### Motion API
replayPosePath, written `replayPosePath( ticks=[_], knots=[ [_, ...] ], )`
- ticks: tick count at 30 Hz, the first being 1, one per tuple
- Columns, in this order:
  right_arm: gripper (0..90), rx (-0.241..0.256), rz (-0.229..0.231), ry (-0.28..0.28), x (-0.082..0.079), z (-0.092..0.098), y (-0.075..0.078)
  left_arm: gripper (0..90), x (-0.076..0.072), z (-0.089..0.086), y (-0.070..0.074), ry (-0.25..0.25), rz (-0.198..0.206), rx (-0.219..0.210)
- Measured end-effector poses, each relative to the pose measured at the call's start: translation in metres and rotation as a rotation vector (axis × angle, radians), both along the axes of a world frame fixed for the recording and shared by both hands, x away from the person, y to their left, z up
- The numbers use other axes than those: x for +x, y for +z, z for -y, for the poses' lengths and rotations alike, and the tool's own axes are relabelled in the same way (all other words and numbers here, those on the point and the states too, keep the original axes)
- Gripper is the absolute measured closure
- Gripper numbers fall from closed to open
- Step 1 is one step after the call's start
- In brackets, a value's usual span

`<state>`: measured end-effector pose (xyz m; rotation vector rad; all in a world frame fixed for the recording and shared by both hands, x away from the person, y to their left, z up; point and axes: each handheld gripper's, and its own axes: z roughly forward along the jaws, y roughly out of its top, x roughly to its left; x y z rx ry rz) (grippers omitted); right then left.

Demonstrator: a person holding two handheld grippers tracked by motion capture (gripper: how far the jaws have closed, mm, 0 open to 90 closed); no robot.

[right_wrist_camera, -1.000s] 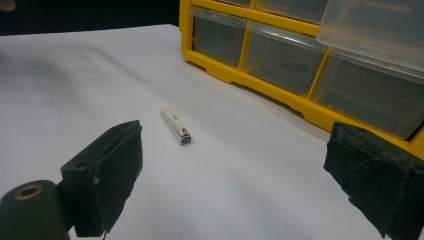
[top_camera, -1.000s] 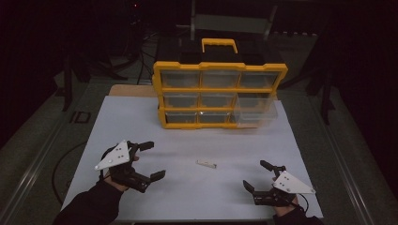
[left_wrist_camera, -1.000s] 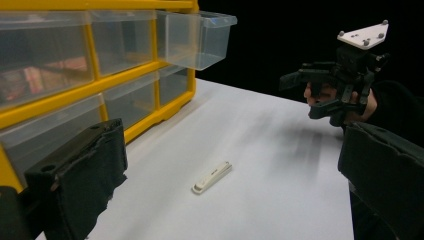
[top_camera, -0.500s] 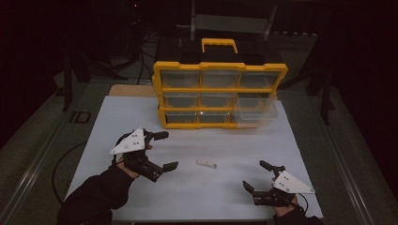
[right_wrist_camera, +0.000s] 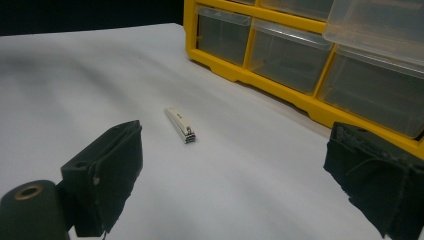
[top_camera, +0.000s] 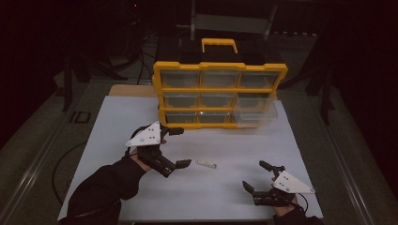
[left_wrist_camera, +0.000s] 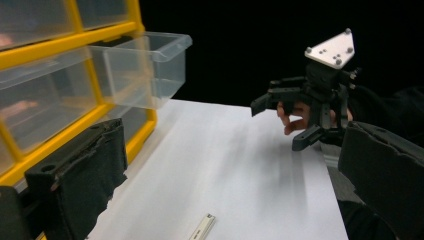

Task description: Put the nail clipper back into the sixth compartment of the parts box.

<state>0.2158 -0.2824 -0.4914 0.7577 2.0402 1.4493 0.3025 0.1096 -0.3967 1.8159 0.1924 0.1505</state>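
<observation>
Your left claw (top_camera: 179, 147) is held out over the white worktop (top_camera: 117, 122), forearm coming in from the lower left, its grey plate tilted up and its jaws spread wide and holding nothing; one jaw sits near the foot of the yellow drawer cabinet (top_camera: 219, 93), the other low beside the nail clipper (top_camera: 206, 163). Your right claw (top_camera: 257, 176) rests low near the worktop's front edge, likewise released, jaws apart and turned toward the middle of the sheet. The nail clipper lies flat on the worktop between the two claws, just beside the left claw's lower jaw and well apart from the right claw. In the right gripper view the nail clipper (right_wrist_camera: 180, 124) lies ahead of the gap between the jaws, nearer the left one. Its long axis runs roughly along the worktop's width; the thicker end seems to point toward your right claw, though the picture is dim. One clear drawer (left_wrist_camera: 145, 67) at the cabinet's right stands pulled out
</observation>
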Motion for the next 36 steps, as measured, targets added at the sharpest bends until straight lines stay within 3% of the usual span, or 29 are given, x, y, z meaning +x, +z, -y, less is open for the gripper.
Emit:
replayPosePath(
  ticks=[9, 17, 20, 21, 24, 27, 28, 30, 36],
  knots=[
    [8.6, 0.001, -0.002, 0.006, 0.000, 0.000, -0.001, 0.3, 0.012, 0.023, 0.001, -0.085, -0.001, 0.035],
    [8.6, 0.005, -0.005, 0.008, 0.000, 0.000, -0.001, 0.7, 0.022, 0.041, -0.002, -0.148, 0.050, 0.085],
    [8.6, 0.005, -0.004, 0.009, 0.000, 0.000, -0.001, 3.3, 0.024, 0.045, -0.005, -0.159, 0.039, 0.106],
    [8.6, 0.005, -0.004, 0.009, 0.000, 0.000, -0.001, 3.5, 0.025, 0.050, -0.008, -0.150, 0.012, 0.131],
    [8.6, 0.006, -0.005, 0.008, 0.000, 0.001, -0.001, 3.5, 0.028, 0.055, -0.016, -0.143, -0.004, 0.140],
    [8.6, 0.008, -0.005, 0.008, 0.000, 0.001, -0.001, 3.5, 0.029, 0.056, -0.020, -0.141, -0.004, 0.140],
    [8.6, 0.007, -0.005, 0.010, 0.000, 0.001, -0.001, 3.5, 0.031, 0.059, -0.030, -0.145, 0.008, 0.156],
    [8.6, 0.009, -0.005, 0.011, 0.000, 0.001, -0.001, 3.5, 0.034, 0.061, -0.037, -0.163, -0.009, 0.157],
    [8.6, 0.011, -0.013, 0.013, 0.001, 0.001, -0.001, 3.6, 0.039, 0.070, -0.059, -0.196, 0.004, 0.224]
  ],
)
